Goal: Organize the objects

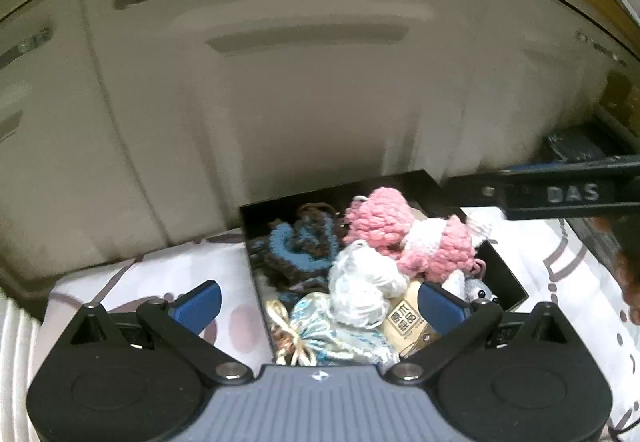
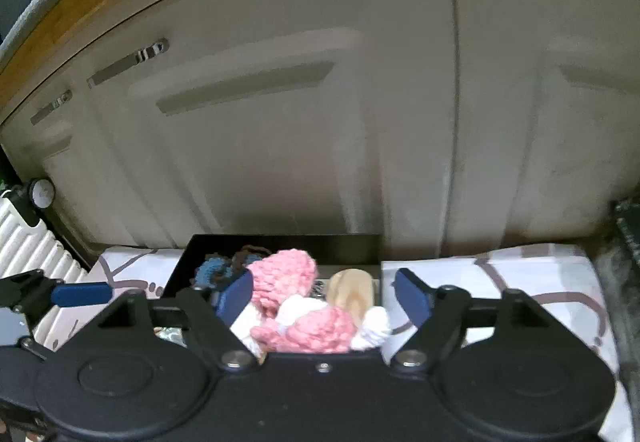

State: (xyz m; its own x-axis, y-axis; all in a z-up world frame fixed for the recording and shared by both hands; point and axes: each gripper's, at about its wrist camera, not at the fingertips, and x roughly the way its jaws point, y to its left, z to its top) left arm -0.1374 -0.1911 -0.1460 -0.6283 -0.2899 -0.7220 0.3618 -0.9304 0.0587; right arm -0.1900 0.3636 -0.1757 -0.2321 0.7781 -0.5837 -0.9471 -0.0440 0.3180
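Pink knit toy (image 2: 298,302) seemingly lies between open right gripper (image 2: 324,300) fingers.

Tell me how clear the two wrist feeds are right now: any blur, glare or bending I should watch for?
Left wrist view: the cupboard doors smear with motion blur and bow from the fisheye, while the pink knitted toy in the black box stays fairly sharp. Right wrist view: dim and soft, no strong glare; the toy reads clearly enough.

A black box (image 1: 505,284) on a patterned cloth (image 1: 152,286) is filled with pink yarn (image 1: 384,226), white yarn (image 1: 360,290) and blue crochet (image 1: 296,242); the left gripper (image 1: 316,306) is held spread wide above its near edge.
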